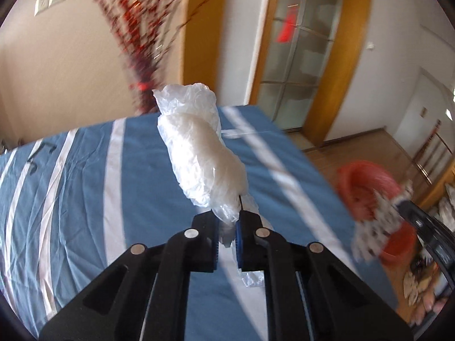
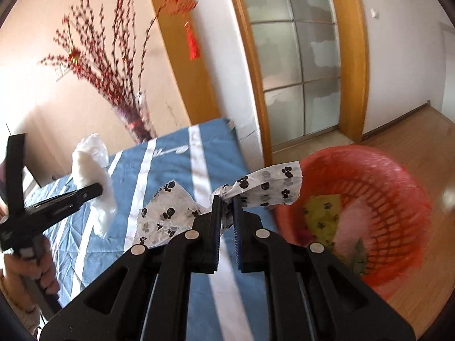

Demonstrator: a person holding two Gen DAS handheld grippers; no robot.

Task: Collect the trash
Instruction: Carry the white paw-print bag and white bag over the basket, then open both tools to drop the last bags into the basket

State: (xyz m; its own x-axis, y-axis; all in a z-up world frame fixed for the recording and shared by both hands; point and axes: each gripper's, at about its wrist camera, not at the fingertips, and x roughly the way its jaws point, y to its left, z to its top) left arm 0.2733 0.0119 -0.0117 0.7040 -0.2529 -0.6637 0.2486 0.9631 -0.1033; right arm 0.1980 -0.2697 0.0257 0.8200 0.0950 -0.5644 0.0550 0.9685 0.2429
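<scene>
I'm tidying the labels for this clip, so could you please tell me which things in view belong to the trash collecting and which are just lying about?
Job:
- crumpled clear plastic bag, in left claw
- paw-print paper wrapper, in right claw
- red plastic mesh basket

Lying about:
- blue white-striped cloth
- red-berry branches
- red knot ornament

My left camera looks forward and down along my left hand-held gripper [image 1: 227,221], close over the blue striped bed [image 1: 85,184]. My right camera looks the same way from my right hand-held gripper [image 2: 226,207], further right, nearer the red basket [image 2: 384,199]. Both views share the bed, the basket, the red branches [image 2: 113,71] and the glass door [image 2: 298,71] far behind.
</scene>
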